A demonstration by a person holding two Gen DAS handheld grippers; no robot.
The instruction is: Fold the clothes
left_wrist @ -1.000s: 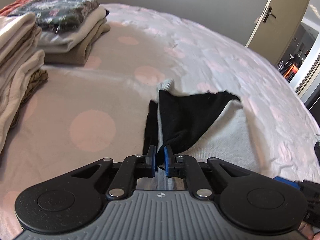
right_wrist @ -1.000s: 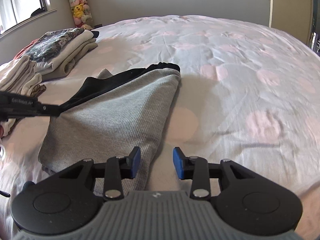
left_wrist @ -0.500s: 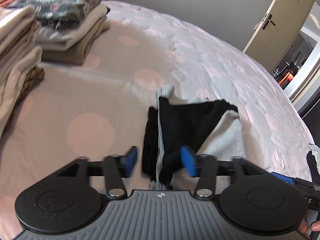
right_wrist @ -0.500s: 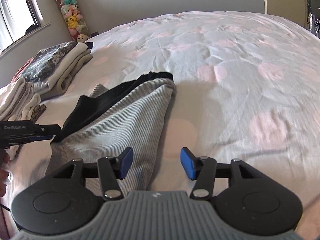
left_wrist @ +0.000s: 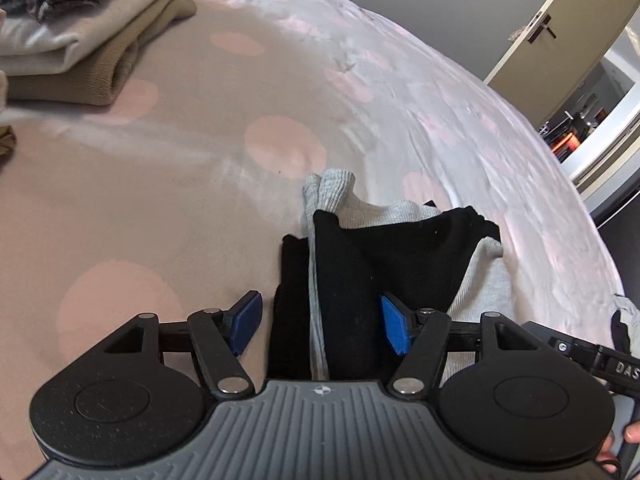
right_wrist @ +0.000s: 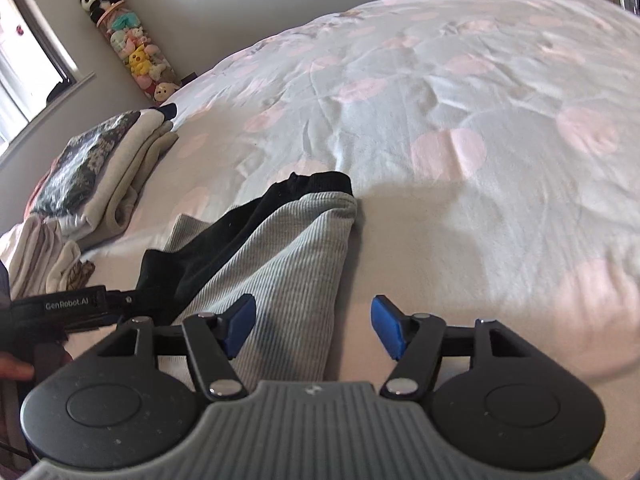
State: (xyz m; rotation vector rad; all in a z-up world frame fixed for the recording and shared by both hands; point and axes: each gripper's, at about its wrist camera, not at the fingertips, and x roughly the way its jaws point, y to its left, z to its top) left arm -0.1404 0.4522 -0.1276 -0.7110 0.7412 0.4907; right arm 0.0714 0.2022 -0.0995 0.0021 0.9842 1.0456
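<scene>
Folded grey ribbed garment with black lining point(left_wrist: 360, 280) runs lengthwise ahead of your left gripper point(left_wrist: 320, 322), unclamped between parted jaws; your right gripper point(right_wrist: 312, 326), jaws opening, straddles its edge.

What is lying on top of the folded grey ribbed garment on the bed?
A black cloth layer lies across the folded grey ribbed garment, covering its left part and leaving the right part bare. Whether it is a separate item or part of the garment, and what it covers, cannot be seen.

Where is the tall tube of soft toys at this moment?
In the right wrist view, the tube of soft toys stands upright at upper left, against the wall beside the window, beyond the stack of folded clothes.
</scene>
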